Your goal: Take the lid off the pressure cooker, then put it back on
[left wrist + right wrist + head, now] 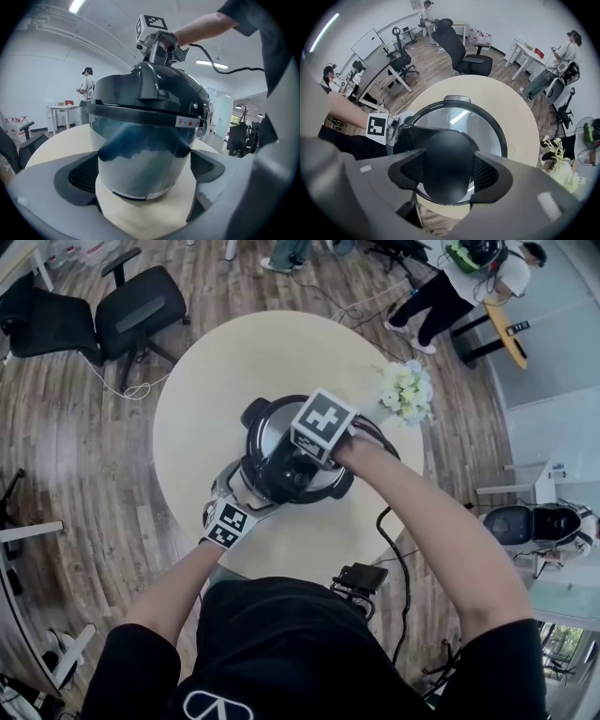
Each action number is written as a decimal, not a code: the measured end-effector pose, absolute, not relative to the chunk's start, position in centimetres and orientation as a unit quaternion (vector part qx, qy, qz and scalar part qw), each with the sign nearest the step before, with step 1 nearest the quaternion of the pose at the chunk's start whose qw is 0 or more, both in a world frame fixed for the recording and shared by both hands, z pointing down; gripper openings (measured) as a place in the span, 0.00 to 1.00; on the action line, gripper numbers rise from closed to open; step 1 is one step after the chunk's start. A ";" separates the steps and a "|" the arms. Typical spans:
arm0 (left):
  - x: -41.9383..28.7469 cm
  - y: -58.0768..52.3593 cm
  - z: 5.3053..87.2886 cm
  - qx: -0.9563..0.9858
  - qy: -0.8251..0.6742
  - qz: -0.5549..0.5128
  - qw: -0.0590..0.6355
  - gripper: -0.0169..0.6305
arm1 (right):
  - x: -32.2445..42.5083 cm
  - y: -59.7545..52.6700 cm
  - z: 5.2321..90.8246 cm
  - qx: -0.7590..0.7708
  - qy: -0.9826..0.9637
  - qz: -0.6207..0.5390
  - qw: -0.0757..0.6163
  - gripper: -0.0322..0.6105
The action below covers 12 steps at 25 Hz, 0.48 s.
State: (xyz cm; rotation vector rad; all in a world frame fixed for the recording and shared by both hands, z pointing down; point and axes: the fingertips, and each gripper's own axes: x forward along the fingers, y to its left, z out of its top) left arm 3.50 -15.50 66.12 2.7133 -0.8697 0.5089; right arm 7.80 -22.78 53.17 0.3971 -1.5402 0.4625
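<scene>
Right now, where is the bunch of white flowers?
In the head view the white flowers are at the round table, on its far right edge, just right of the pressure cooker.

Black shirt (281,643) (white logo (217,706)); grey right gripper (443,171).

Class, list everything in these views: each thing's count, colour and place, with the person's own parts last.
Table: one, beige, centre.
Pressure cooker: one, silver and black, on table.
Lid: one, black-handled, on cooker.
Flowers: one bunch, white, table's right edge.
Office chairs: two, black, upper left.
Cable: one, black, right of table.
Bystanders: at least two, background.
Left hand-held gripper: one, grey, clamped on cooker body.
Right hand-held gripper: one, grey, clamped on lid handle.
</scene>
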 end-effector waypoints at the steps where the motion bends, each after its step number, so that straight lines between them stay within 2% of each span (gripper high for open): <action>1: 3.5 -15.5 66.2 0.930 -0.298 0.176 0.124 0.94 | 7.8 -22.8 53.2 0.178 -0.685 0.207 0.676 0.51; 6: 3.0 -15.5 65.3 0.929 -0.288 0.188 0.137 0.93 | 7.7 -22.7 53.1 0.189 -0.697 0.211 0.659 0.51; 8: 2.6 -15.5 65.0 0.929 -0.279 0.195 0.148 0.88 | 7.6 -22.9 53.1 0.196 -0.711 0.212 0.641 0.51; 10: 1.9 -15.2 64.7 0.927 -0.273 0.203 0.156 0.82 | 7.6 -22.8 53.0 0.205 -0.724 0.230 0.617 0.51; 12: 0.8 -14.4 64.4 0.926 -0.270 0.211 0.160 0.67 | 8.1 -22.2 52.6 0.213 -0.731 0.260 0.594 0.51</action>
